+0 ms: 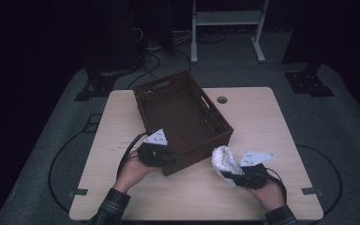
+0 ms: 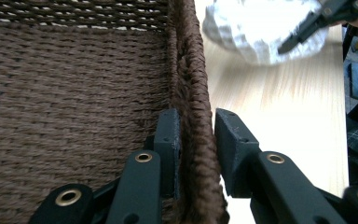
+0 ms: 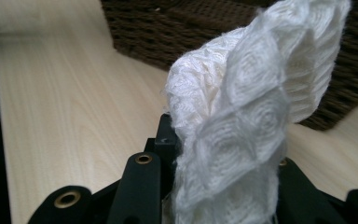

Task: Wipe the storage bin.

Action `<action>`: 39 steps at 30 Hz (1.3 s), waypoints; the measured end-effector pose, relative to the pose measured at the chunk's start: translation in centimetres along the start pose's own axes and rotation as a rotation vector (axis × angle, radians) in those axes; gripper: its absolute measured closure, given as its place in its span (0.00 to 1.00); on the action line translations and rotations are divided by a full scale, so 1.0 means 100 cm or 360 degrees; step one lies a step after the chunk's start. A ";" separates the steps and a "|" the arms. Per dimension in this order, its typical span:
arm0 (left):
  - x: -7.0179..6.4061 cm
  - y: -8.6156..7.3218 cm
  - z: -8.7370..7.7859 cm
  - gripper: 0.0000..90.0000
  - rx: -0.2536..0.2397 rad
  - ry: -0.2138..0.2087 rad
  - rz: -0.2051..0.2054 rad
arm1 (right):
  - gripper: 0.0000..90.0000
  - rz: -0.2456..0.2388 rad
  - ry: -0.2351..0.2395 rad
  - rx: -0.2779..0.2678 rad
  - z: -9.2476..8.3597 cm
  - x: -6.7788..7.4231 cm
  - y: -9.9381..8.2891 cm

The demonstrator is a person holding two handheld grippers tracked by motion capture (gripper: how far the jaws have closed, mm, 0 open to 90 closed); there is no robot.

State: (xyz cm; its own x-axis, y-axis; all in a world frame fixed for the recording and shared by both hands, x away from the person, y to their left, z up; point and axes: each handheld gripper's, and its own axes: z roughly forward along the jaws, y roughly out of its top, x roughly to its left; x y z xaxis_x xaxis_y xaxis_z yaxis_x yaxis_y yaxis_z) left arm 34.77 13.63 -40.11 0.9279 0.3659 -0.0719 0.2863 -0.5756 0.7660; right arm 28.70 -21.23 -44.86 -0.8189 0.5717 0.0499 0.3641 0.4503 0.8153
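1. Nearest me, my right tongs [image 1: 229, 174] are clamped on a bunched white knitted cloth [image 1: 225, 159]. In the right gripper view the cloth [image 3: 242, 126] stands up out of the jaws in a loose fold and hides the far jaw, so the grip looks to be on its lower part only.

2. The cloth is held above the bench [image 1: 187, 197], just beside the near right corner of the basket, and is not yet over its rim.

3. My left tongs [image 1: 161, 157] are closed on the near wall of the brown woven basket [image 1: 183, 112]. The left gripper view shows one pad inside the wall and one outside, with the braided rim [image 2: 193, 116] pinched between them; the inner pad lies against the weave, the outer one close to it.

4. Beyond the left tongs the basket floor looks bare, so there is free room for the cloth. From the left gripper view the cloth [image 2: 261, 28] and the tip of the right tongs sit farther along the bench outside the wall.

5. I judge the step in hand to be carrying the cloth to the basket while the left tongs steady it.

6. The next move calls for lifting the cloth clear of the rim, bringing it over the open middle, and only then letting the jaws part. The trailing folds could catch on the rim if I come in low, and the left hold should stay firm so the basket does not slide.
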 end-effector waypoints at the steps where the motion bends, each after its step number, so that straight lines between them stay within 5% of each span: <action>1: 0.000 0.000 -0.003 0.77 -0.0005 0.0008 -0.0002 | 0.77 0.0008 -0.0016 -0.0006 -0.003 -0.002 -0.001; 10: 0.002 -0.002 -0.025 0.75 -0.0027 -0.0007 0.0032 | 0.77 0.0074 -0.0128 -0.0040 -0.018 -0.019 -0.008; 24: 0.005 -0.007 -0.056 0.77 -0.0052 0.0041 0.0038 | 0.77 0.0111 -0.0167 -0.0050 -0.022 -0.026 -0.012; 39: 0.003 -0.006 -0.044 0.79 -0.0048 0.0019 0.0038 | 0.77 0.0122 -0.0214 -0.0065 -0.028 -0.031 -0.013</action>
State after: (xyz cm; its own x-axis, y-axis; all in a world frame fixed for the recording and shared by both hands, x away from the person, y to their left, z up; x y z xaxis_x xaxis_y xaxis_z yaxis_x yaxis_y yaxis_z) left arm 33.82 17.30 -37.73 0.9315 0.3609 -0.0459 0.2565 -0.5620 0.7864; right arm 29.52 -25.47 -44.48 -0.7216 0.6912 0.0376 0.4027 0.3751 0.8349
